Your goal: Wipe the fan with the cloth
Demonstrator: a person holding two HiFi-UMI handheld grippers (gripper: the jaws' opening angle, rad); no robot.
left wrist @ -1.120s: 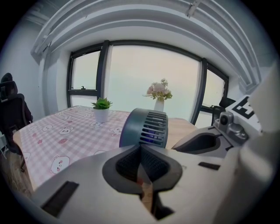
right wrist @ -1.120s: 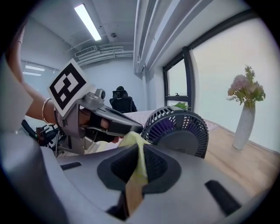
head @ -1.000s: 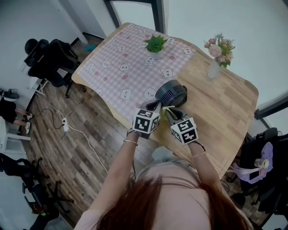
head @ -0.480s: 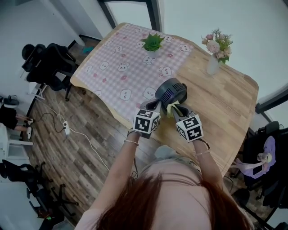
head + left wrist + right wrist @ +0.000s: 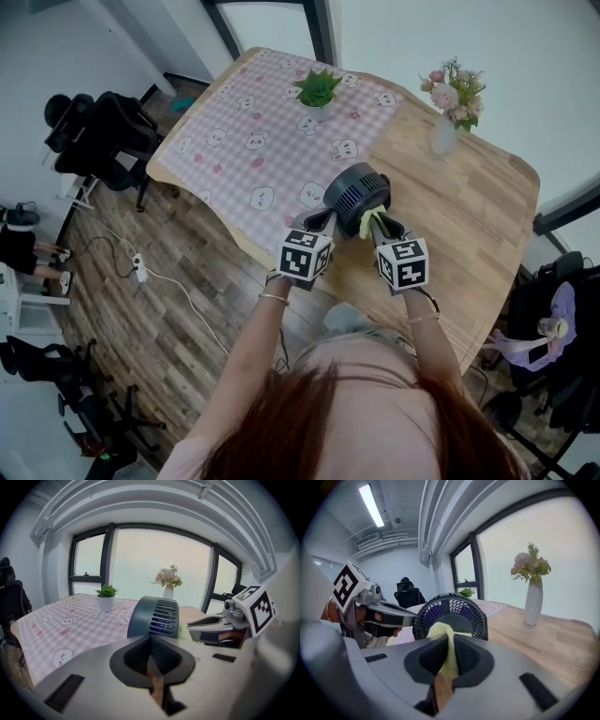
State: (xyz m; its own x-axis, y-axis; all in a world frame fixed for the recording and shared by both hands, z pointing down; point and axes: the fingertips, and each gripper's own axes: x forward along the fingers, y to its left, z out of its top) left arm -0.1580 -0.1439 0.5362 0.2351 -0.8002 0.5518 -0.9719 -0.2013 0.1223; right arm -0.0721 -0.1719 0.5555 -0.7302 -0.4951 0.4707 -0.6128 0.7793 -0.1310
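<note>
On the left, our left claw is pinched shut on nothing, just beside the fan, a small, dark, round one with a slotted housing and purple blades, standing on the wooden tabletop. On the right, our right claw grips the yellow-green cloth, which is bunched against the front grille.

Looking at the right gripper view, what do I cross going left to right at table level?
left gripper → fan → vase of flowers. The cloth lies in front of the fan, so it is left out of the order.
</note>
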